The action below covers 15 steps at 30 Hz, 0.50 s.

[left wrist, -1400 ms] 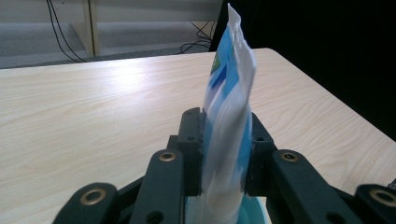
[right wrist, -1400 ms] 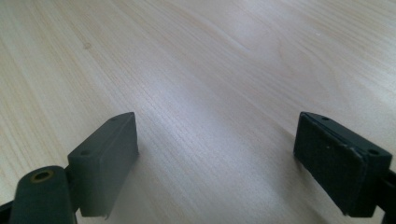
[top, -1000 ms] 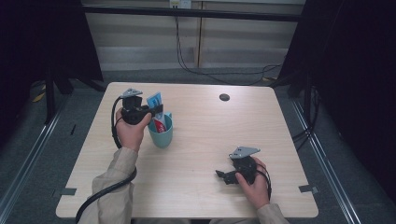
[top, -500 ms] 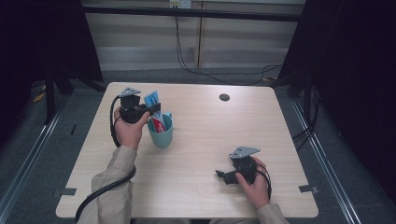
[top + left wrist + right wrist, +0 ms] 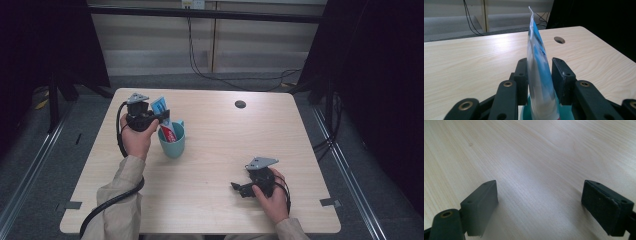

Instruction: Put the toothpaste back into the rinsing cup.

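- Pale wood-grain counter (image 5: 215,165) in a dim room, grey floor around it, pale wall panels and dangling black cables (image 5: 197,55) at 12 o'clock.
- Small dark round hole (image 5: 240,104) in the counter top toward 1 o'clock from centre; seen again at the far edge in the left gripper view (image 5: 559,39).
- Teal cup (image 5: 172,140) standing upright at about 10 o'clock from the counter's centre, well apart from the right hand.
- Toothpaste tube (image 5: 164,119), blue and white with a red patch, standing in the cup, crimped end up, leaning slightly toward 11 o'clock.
- Left hand-held gripper (image 5: 159,119) level beside the cup, at 9 o'clock of it, jaws on either side of the tube's upper part.
- In the left gripper view (image 5: 540,82), tube (image 5: 539,75) rising between the two black pads, cup rim (image 5: 565,112) just below; jaws just been opening, a narrow gap on the right side, left pad close against the tube, contact hard to judge; grip released or nearly so.
- Right hand-held gripper (image 5: 235,186) resting low at 5 o'clock of the counter, pointing toward 9 o'clock.
- In the right gripper view (image 5: 540,207), jaws spread wide, nothing but bare wood between them.
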Available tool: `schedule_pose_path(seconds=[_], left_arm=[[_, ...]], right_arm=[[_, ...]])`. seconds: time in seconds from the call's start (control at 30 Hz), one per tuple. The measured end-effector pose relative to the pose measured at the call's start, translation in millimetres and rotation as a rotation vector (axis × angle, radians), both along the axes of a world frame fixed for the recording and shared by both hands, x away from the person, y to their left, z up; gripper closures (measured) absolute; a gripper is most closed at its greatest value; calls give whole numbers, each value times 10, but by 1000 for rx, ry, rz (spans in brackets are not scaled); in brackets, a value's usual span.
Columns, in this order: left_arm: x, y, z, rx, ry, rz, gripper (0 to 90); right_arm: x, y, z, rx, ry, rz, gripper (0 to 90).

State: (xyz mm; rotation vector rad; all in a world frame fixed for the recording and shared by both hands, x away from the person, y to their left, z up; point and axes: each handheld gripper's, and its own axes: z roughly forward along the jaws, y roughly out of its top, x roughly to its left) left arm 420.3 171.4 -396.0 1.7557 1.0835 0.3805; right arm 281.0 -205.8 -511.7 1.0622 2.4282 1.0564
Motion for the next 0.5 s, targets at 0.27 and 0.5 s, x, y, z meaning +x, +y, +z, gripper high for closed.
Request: schedule_pose_path(seconds=[0.27,0.5], left_arm=[[0,43,-20,-9,11,15,661],[1,68,-29,-12,15,26,649]], right_arm=[[0,1,0,0,0,-1,133],[0,1,0,0,0,-1,134]])
